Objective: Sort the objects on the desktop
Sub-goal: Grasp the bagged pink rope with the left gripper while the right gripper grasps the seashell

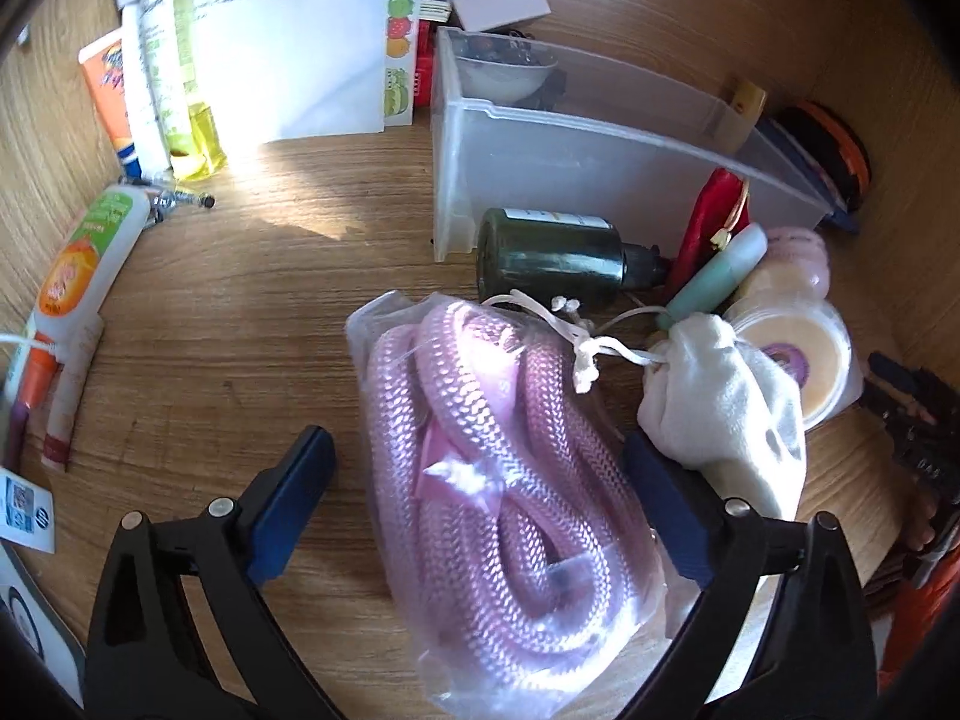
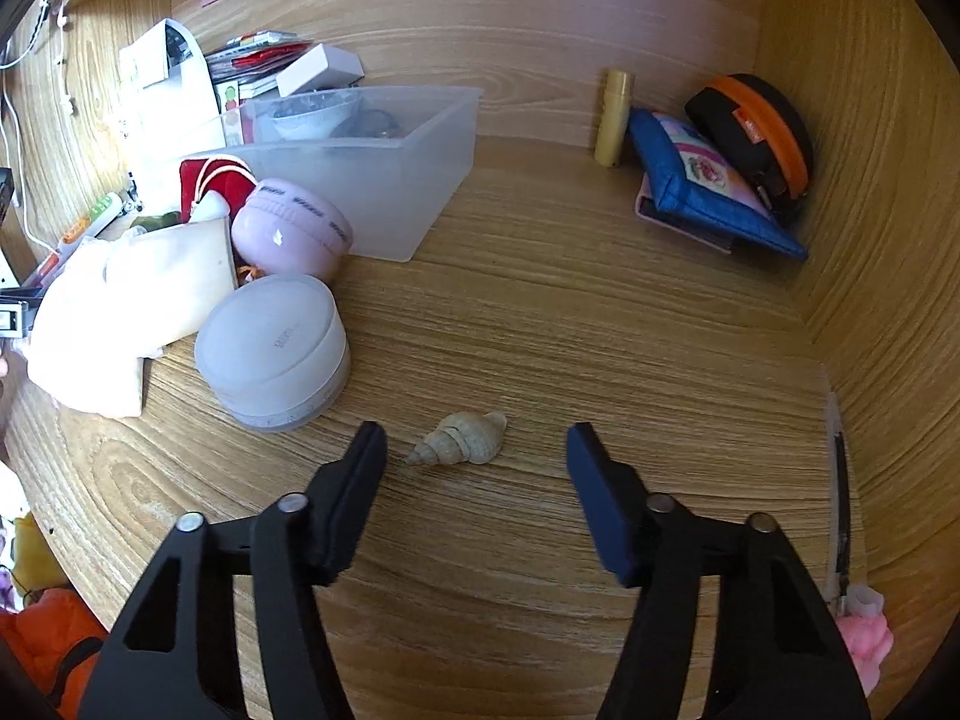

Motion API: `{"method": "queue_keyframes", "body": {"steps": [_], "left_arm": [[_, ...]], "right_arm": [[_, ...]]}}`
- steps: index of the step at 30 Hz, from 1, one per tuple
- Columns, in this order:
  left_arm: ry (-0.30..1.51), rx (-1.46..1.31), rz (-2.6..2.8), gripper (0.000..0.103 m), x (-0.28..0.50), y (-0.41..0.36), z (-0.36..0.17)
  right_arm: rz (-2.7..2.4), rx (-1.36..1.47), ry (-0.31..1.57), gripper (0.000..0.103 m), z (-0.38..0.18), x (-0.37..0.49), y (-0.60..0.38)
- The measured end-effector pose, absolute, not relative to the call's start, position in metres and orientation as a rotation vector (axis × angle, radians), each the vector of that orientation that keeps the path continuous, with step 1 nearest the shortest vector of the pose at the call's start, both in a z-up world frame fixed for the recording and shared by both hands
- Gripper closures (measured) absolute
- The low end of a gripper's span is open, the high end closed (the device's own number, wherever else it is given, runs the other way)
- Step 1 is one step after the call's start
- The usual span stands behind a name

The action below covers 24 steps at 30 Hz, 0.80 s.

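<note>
Left wrist view: the left gripper (image 1: 480, 468) is spread wide, with a clear bag of pink braided rope (image 1: 486, 480) lying between the two blue fingers (image 1: 300, 498). The right finger looks up against the bag's edge, the left one sits apart from it, so nothing's actually clamped. Just right of the bag there's a white drawstring pouch (image 1: 726, 414), its cord draped over the bag's top. Behind those a dark green bottle (image 1: 558, 255) lies on its side right in front of a translucent plastic bin (image 1: 600, 150). Off to the left, a bunch of tubes (image 1: 90, 258) sit along the edge of the wooden desk (image 1: 240, 330), with papers (image 1: 288, 42) at the back.

Right wrist view: the right gripper (image 2: 477, 450) is wide open too, holding nothing. A small beige spiral seashell (image 2: 459, 438) sits on the desk between the fingertips, closer to the left one, touching neither. Further left is a round frosted white container (image 2: 273, 351), leaning on a pile with a pink round case (image 2: 291, 231) behind it and the same plastic bin beyond. In the far right corner a blue zip pouch (image 2: 708, 192) leans against a black-and-orange case (image 2: 756, 132), with a yellow tube (image 2: 615, 117) standing beside them.
</note>
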<state>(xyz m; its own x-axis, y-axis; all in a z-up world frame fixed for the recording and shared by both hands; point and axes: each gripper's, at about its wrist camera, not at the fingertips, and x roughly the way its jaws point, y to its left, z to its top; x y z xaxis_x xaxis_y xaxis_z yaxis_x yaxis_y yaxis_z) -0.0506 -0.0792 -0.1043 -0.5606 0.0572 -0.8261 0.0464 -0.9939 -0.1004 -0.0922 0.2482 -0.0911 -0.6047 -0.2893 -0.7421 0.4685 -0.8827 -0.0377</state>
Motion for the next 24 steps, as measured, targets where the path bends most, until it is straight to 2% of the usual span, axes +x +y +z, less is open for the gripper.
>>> {"method": "queue_keyframes", "body": {"steps": [4, 7, 12, 14, 19, 20, 22, 24], "left_arm": [[-0.022, -1.473, 2.779, 0.006, -0.053, -0.066, -0.109], [0.008, -1.450, 2.772, 0.014, -0.053, -0.065, -0.108], [0.061, -1.425, 2.746, 0.026, -0.051, -0.064, -0.105], [0.073, -1.423, 2.746, 0.029, -0.048, -0.064, -0.104], [0.112, -1.388, 2.836, 0.039, -0.041, -0.072, -0.098], [0.108, -1.379, 2.851, 0.043, -0.040, -0.074, -0.096], [0.075, -1.356, 2.869, 0.059, -0.037, -0.081, -0.090], [0.034, -1.333, 2.874, 0.067, -0.034, -0.086, -0.084]], "right_arm": [[-2.445, 1.084, 0.316, 0.064, -0.091, -0.094, 0.247], [-2.427, 1.087, 0.311, 0.074, -0.092, -0.096, 0.247], [-2.421, 1.065, 0.320, 0.078, -0.092, -0.094, 0.247], [-2.411, 1.058, 0.312, 0.088, -0.090, -0.093, 0.246], [-2.411, 1.003, 0.308, 0.090, -0.082, -0.088, 0.245], [-2.411, 0.996, 0.310, 0.091, -0.080, -0.087, 0.244], [-2.404, 0.987, 0.318, 0.091, -0.079, -0.086, 0.243], [-2.409, 0.987, 0.323, 0.091, -0.080, -0.085, 0.243]]}}
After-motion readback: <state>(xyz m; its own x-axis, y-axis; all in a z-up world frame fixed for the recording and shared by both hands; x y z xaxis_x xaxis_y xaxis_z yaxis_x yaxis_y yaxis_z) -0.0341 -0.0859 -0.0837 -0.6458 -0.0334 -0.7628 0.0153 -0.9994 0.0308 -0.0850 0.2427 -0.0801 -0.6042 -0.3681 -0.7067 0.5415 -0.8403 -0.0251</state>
